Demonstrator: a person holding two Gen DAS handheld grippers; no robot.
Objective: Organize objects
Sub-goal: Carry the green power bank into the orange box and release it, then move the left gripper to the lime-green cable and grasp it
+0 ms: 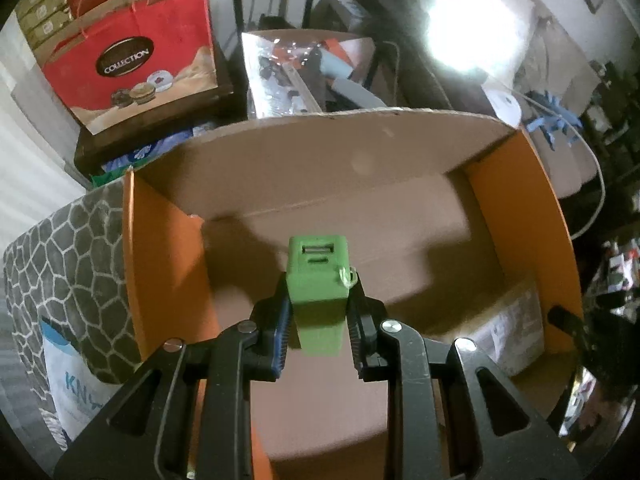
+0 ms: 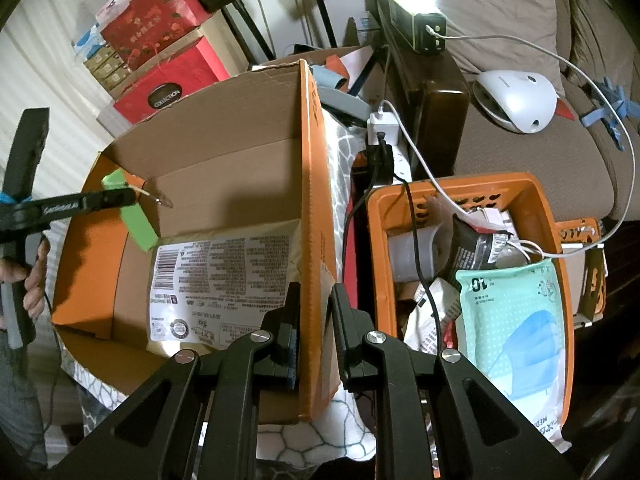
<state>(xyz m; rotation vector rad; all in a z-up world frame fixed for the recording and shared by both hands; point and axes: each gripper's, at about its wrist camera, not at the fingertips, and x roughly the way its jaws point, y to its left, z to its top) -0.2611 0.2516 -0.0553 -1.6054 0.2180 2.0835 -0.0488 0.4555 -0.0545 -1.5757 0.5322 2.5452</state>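
A green power bank (image 1: 318, 276) with a small loop sits between the pads of my left gripper (image 1: 320, 282), which is shut on it and hangs over the inside of an open cardboard box (image 1: 340, 168) with orange flaps. In the right wrist view the same green power bank (image 2: 138, 224) hangs in the left gripper (image 2: 120, 200) above the box's far left corner. My right gripper (image 2: 317, 292) is shut on the box's upright orange side flap (image 2: 312, 160). A printed white bag (image 2: 224, 280) lies flat on the box floor.
An orange basket (image 2: 540, 200) to the right of the box holds a mask pack (image 2: 508, 312), packets and cables. A power strip (image 2: 384, 132) sits between box and sofa. Behind the box stands a red gift bag (image 1: 132, 60), and a patterned cloth (image 1: 68, 260) lies beneath it.
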